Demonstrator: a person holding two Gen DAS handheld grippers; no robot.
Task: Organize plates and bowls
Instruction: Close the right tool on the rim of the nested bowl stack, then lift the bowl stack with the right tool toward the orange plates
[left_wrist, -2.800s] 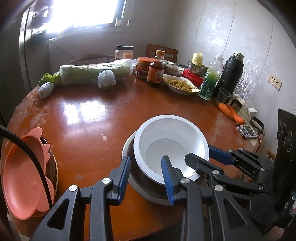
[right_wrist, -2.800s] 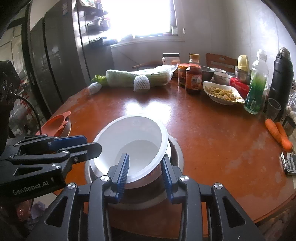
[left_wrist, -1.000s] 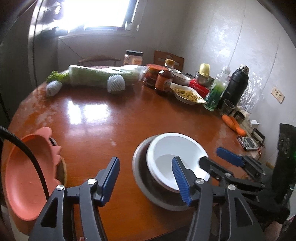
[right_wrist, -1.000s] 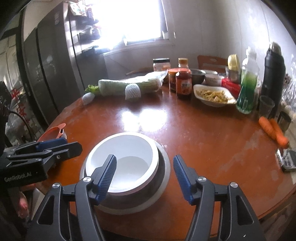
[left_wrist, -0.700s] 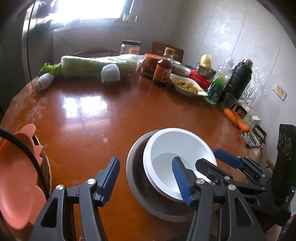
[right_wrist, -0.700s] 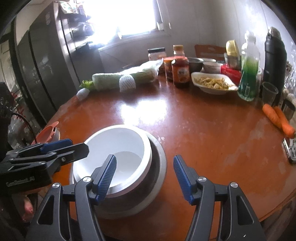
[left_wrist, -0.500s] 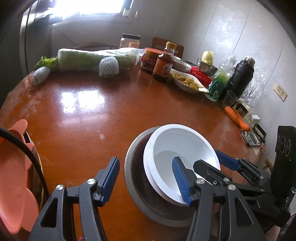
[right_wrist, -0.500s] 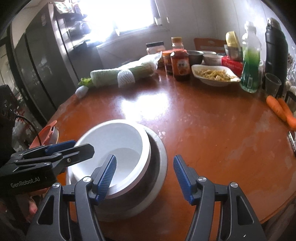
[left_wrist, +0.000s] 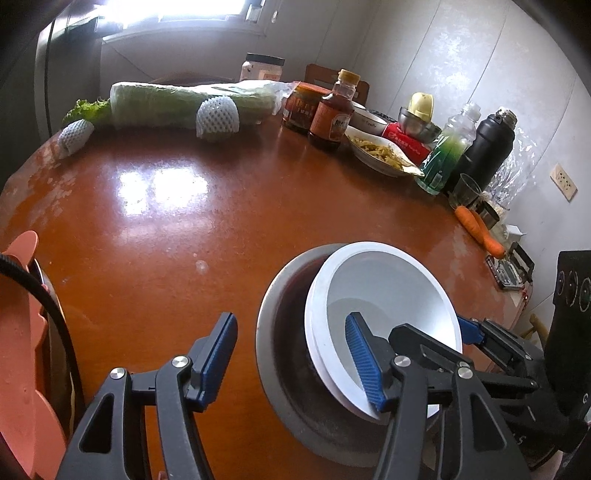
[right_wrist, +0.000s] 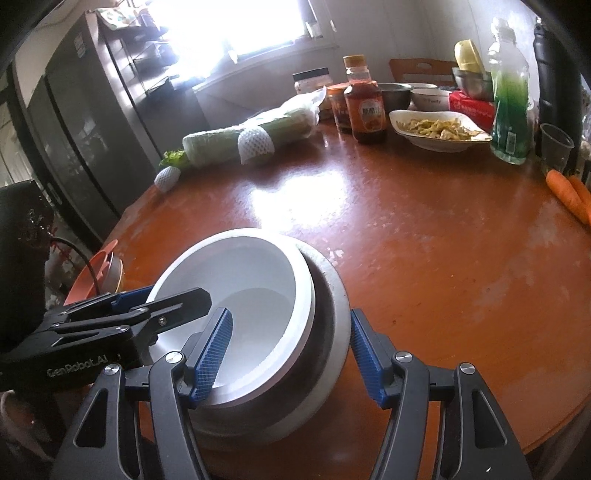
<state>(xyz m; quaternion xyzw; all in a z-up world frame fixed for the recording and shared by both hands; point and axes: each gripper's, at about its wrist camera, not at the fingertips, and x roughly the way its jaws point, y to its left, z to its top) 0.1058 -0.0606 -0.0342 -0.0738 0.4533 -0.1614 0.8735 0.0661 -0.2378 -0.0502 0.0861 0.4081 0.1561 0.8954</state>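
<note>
So there's this round, glossy reddish-brown tabletop (left_wrist: 229, 206), scuffed pale in patches near the edge, with window glare bouncing off the middle. Pale panelled walls, a bright window at the back, a tall dark cabinet (right_wrist: 85, 122) off to one side.

The white bowl (right_wrist: 243, 280) sits tilted inside a metal bowl (right_wrist: 332, 306) near the front edge of the tabletop. The right hand-held gripper (right_wrist: 291, 354) has its jaws wide apart: one blue pad is over the white bowl's inside, the other just outside the metal bowl's rim, neither pressing on anything. The left hand-held gripper (left_wrist: 291, 362) is also spread and holding nothing, one finger over the white bowl, the other over bare wood.

A pink plate (left_wrist: 22, 350) sits at the tabletop's left edge on something darker.

The far side is cluttered: wrapped cabbage (left_wrist: 184, 103), sauce bottle (left_wrist: 332, 114), a dish of food (left_wrist: 380, 155), green bottle (left_wrist: 450, 151), black flask (left_wrist: 487, 147), two carrots (left_wrist: 478, 229).
</note>
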